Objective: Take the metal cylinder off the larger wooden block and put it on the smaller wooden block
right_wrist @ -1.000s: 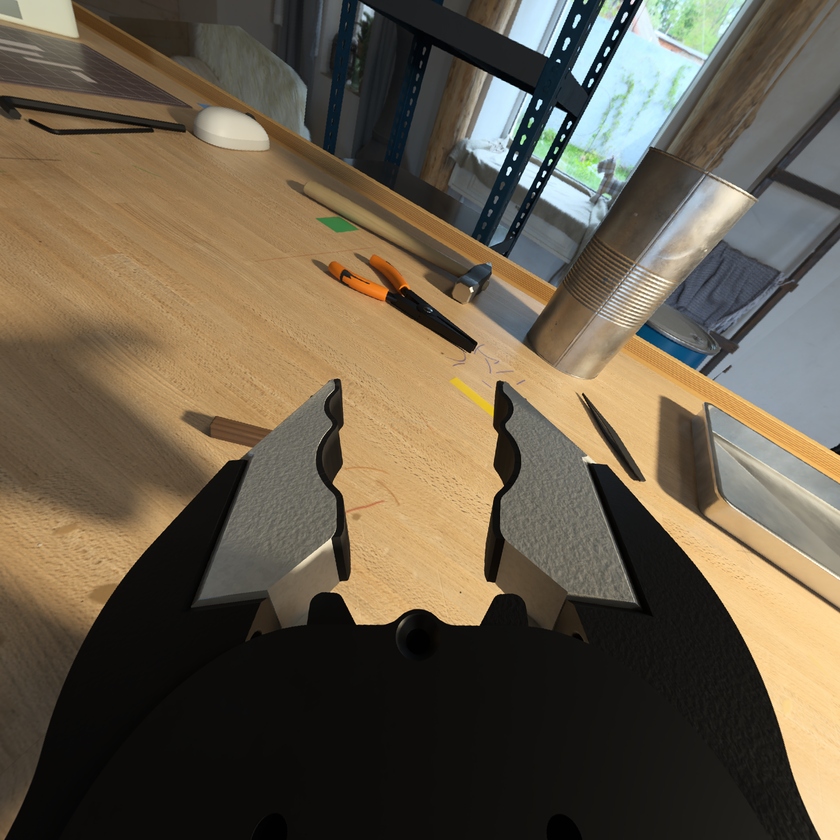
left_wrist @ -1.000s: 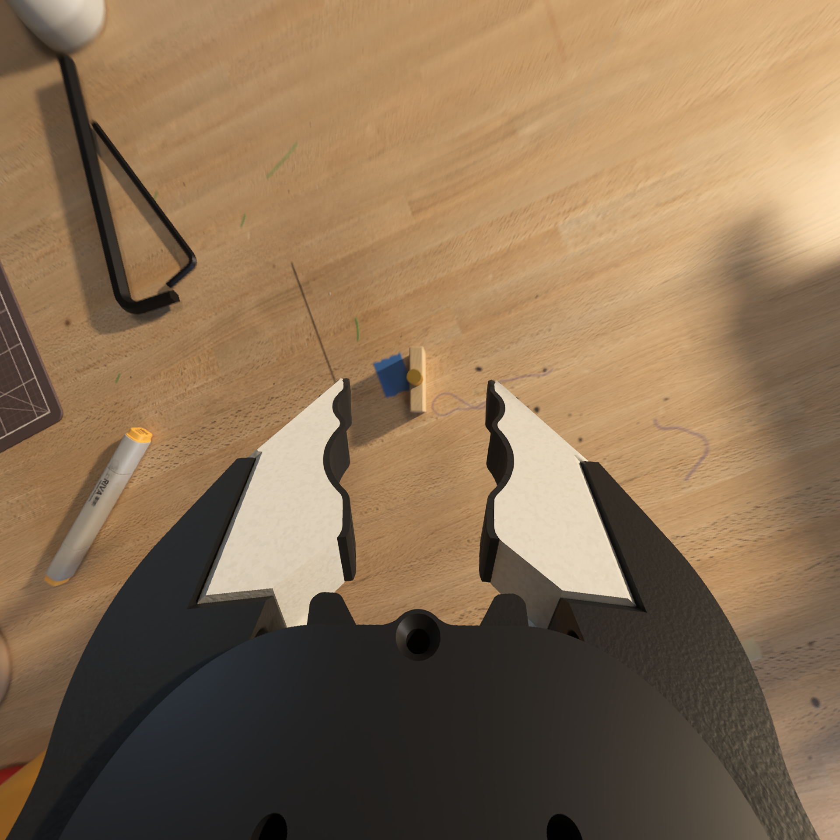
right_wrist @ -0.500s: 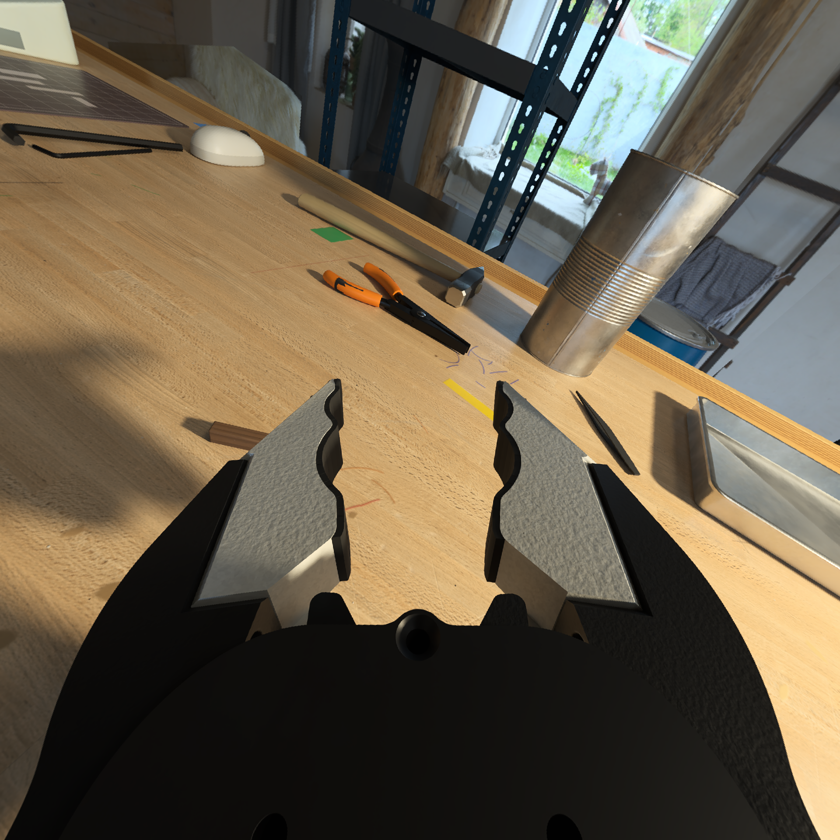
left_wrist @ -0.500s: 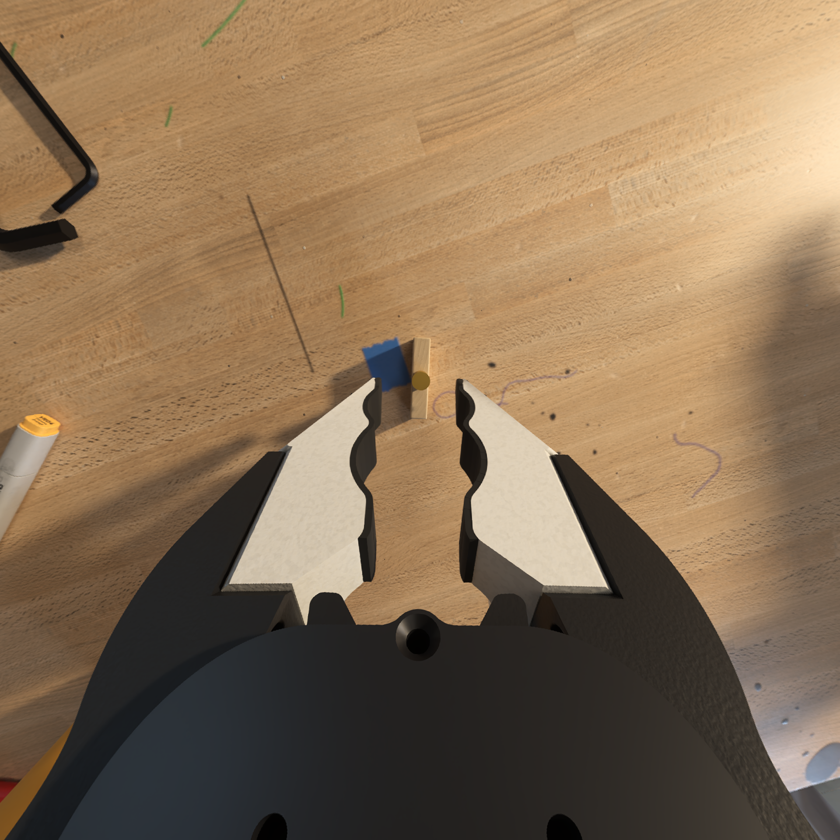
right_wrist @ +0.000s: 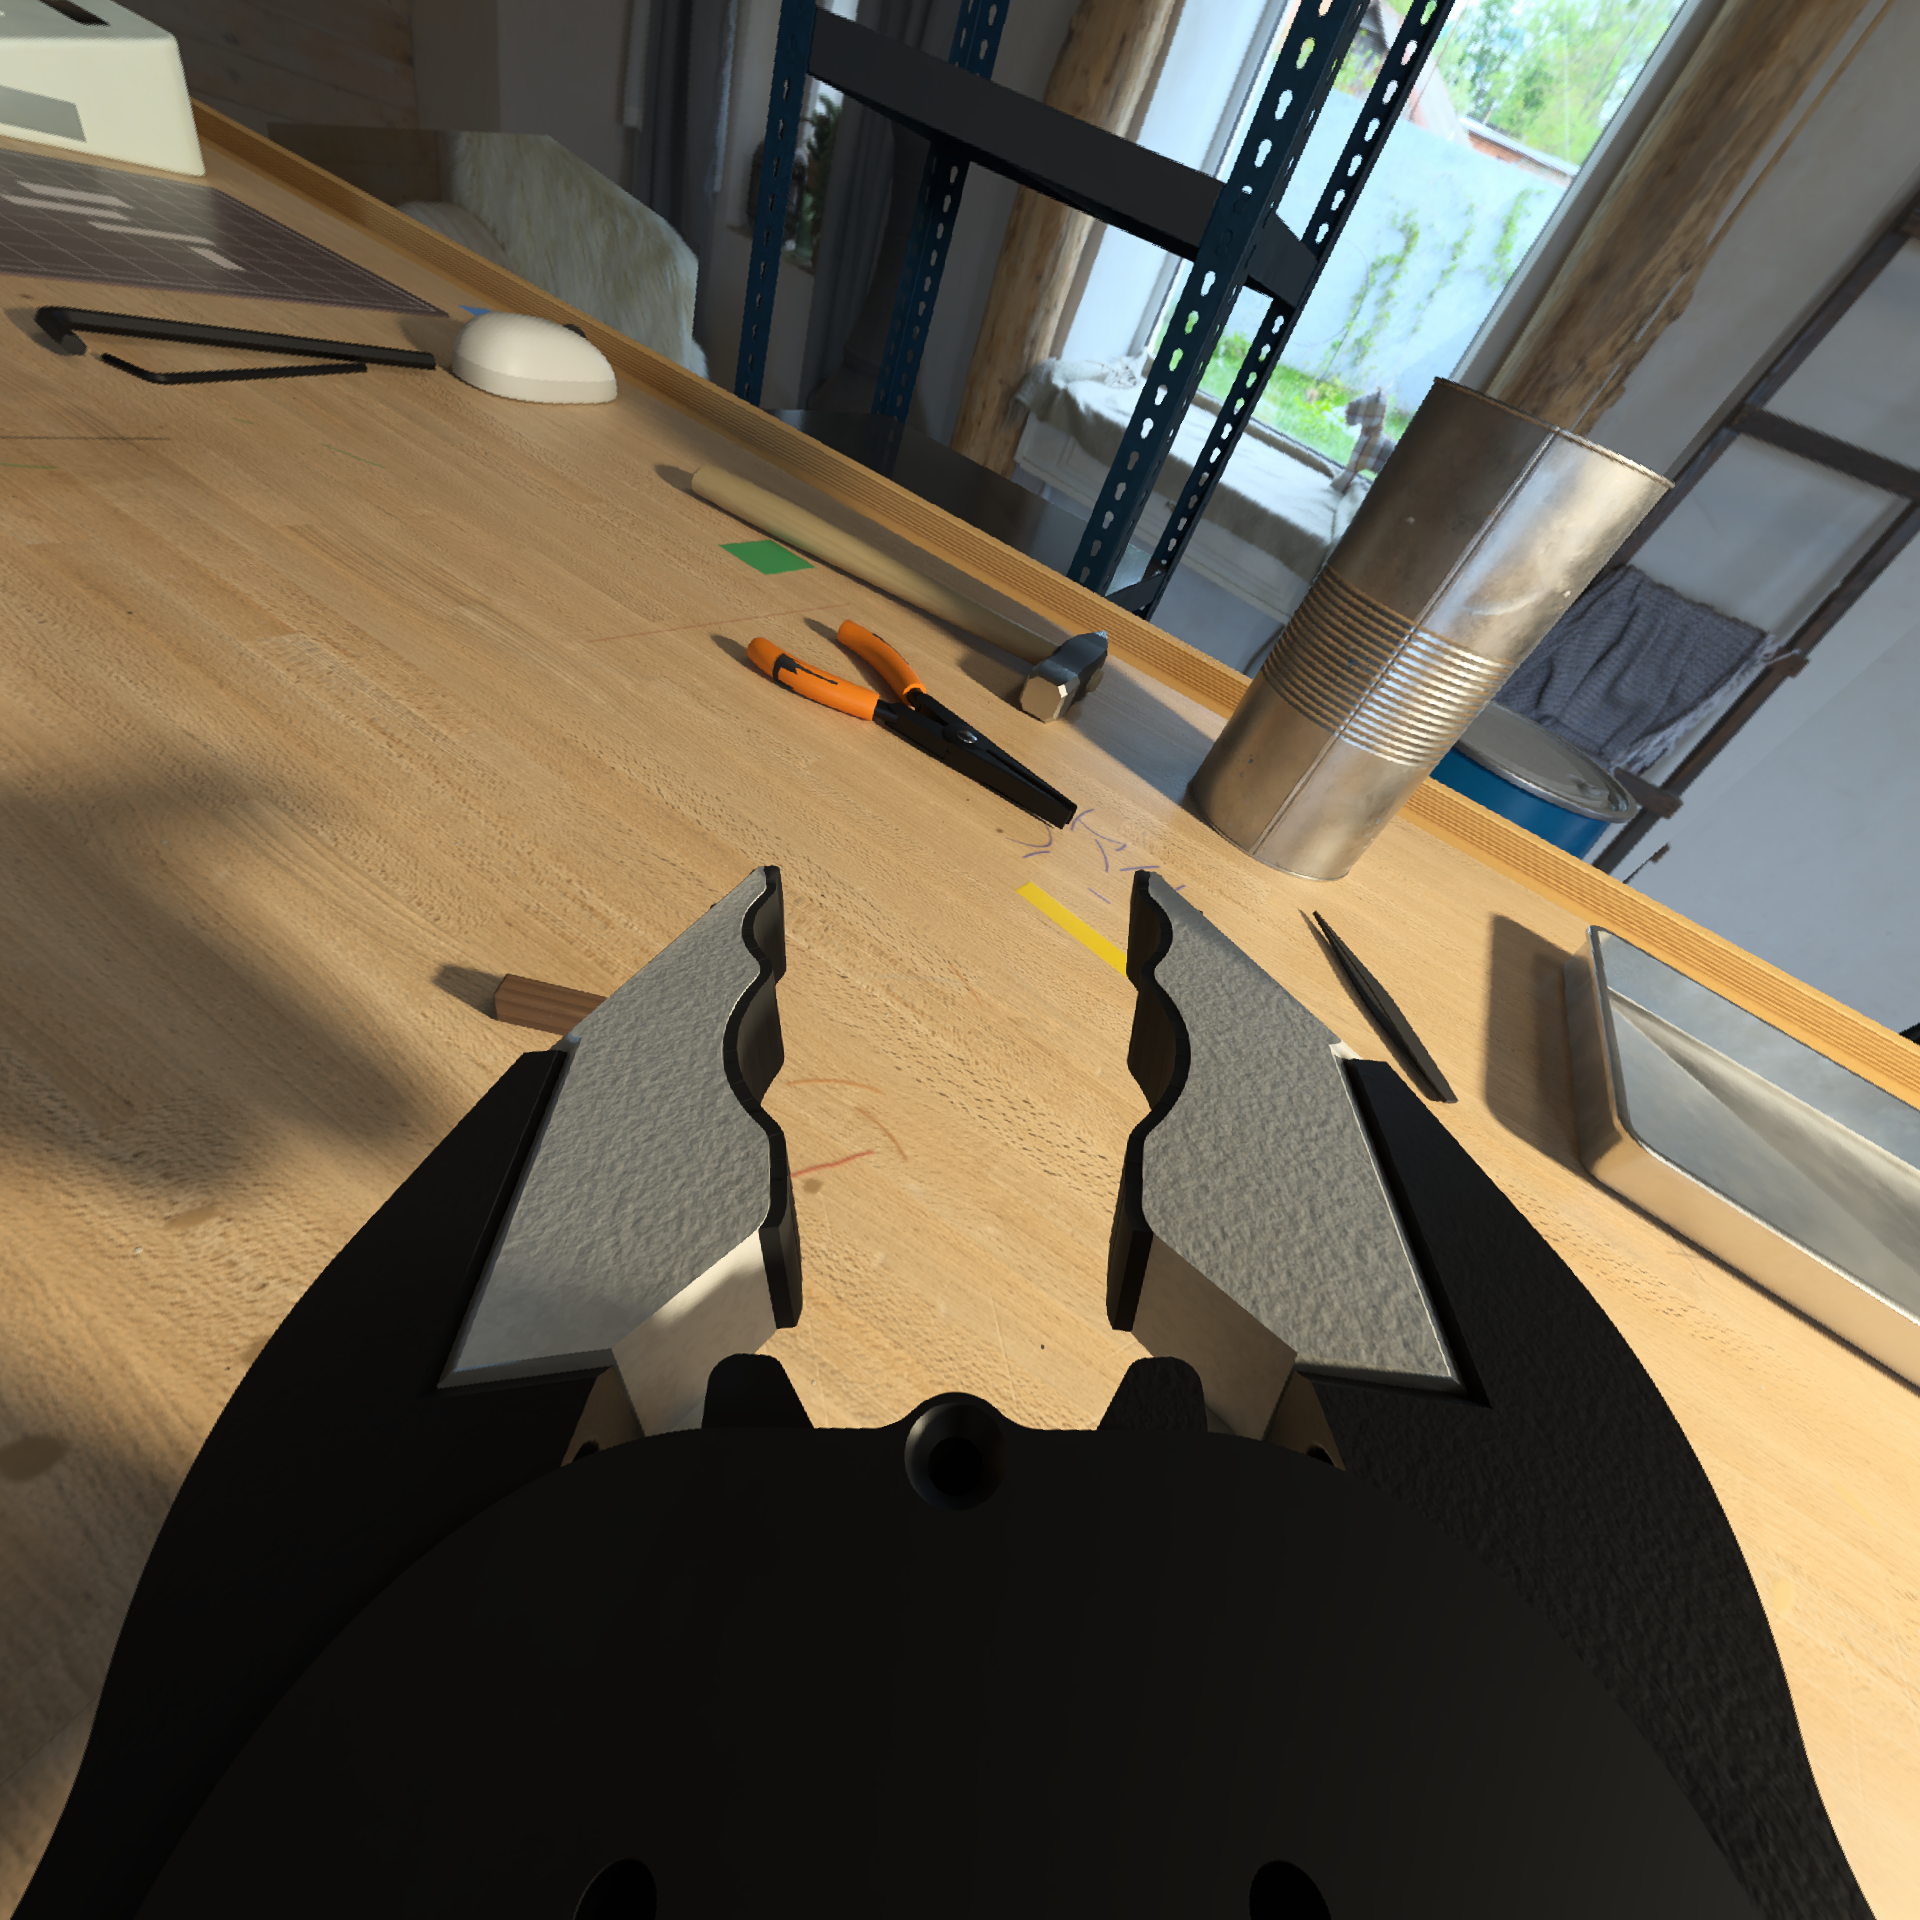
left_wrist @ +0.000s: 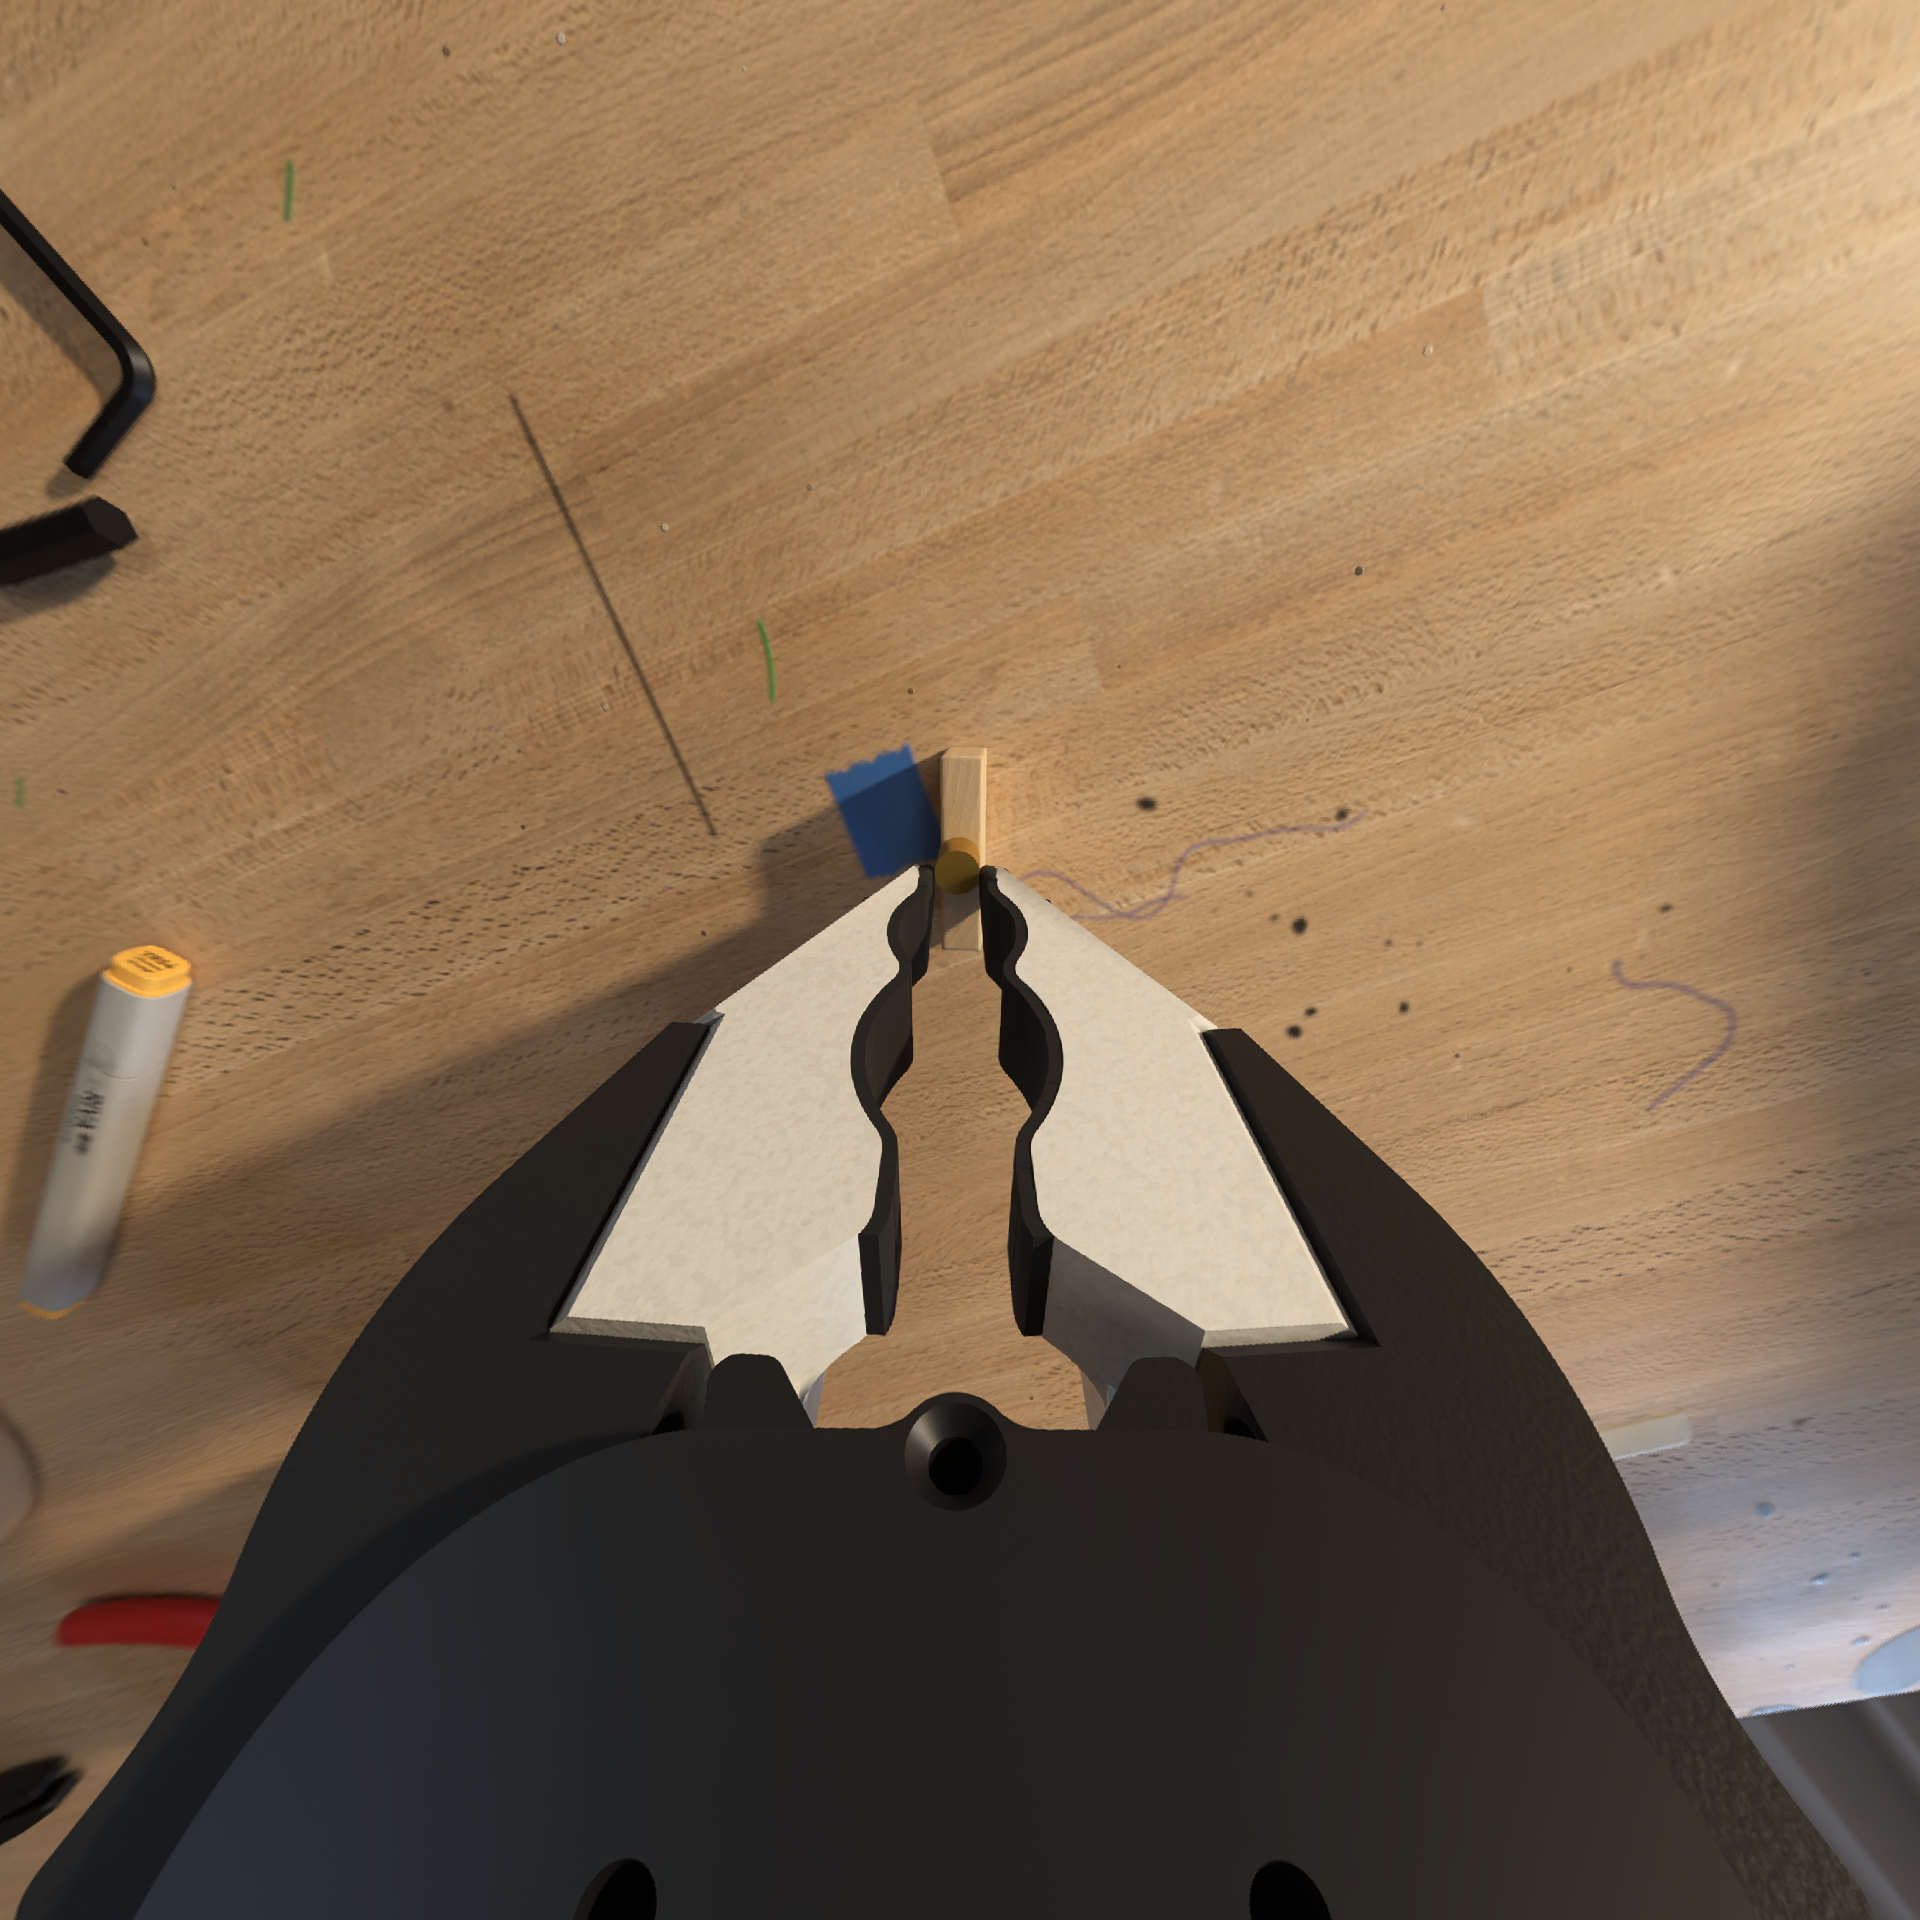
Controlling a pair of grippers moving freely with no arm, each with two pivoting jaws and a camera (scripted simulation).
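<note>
Had the wooden workbench (left_wrist: 1247,312) filling both views, sunlit and streaked with shadow. Found the left gripper (left_wrist: 954,871) pointing straight down at it, narrowed to a slim gap, tips (left_wrist: 985,883) set either side of the target. Found the right gripper (right_wrist: 956,883) low over the bench, well apart from that spot, spread wide and holding nothing. Spotted a tall tin can (right_wrist: 1423,665) standing upright beyond the right gripper near the far edge, with a shallow metal tray (right_wrist: 1745,1122) off to its right. Picked out a hammer (right_wrist: 935,582) lying along that far edge, and orange-handled pliers (right_wrist: 894,707) just in front of it. Over in the left wrist view, caught a white marker (left_wrist: 104,1122) with an orange cap lying at the left, and a black hex key (left_wrist: 114,416) above it at the frame's edge. Noted a scrap of blue tape (left_wrist: 883,821) flat on the bench, just beside the larger wooden block (left_wrist: 963,790), pale and narrow, partly hidden between the fingertips. Glimpsed a small brown wooden block (right_wrist: 540,1003) half hidden behind the right gripper's left finger. And there, saw the metal cylinder (left_wrist: 957,868), brass-coloured, standing on end on the larger wooden block, right between the left gripper's tips. Couldn't tell whether those tips actually pressed on it or merely flanked it.
</note>
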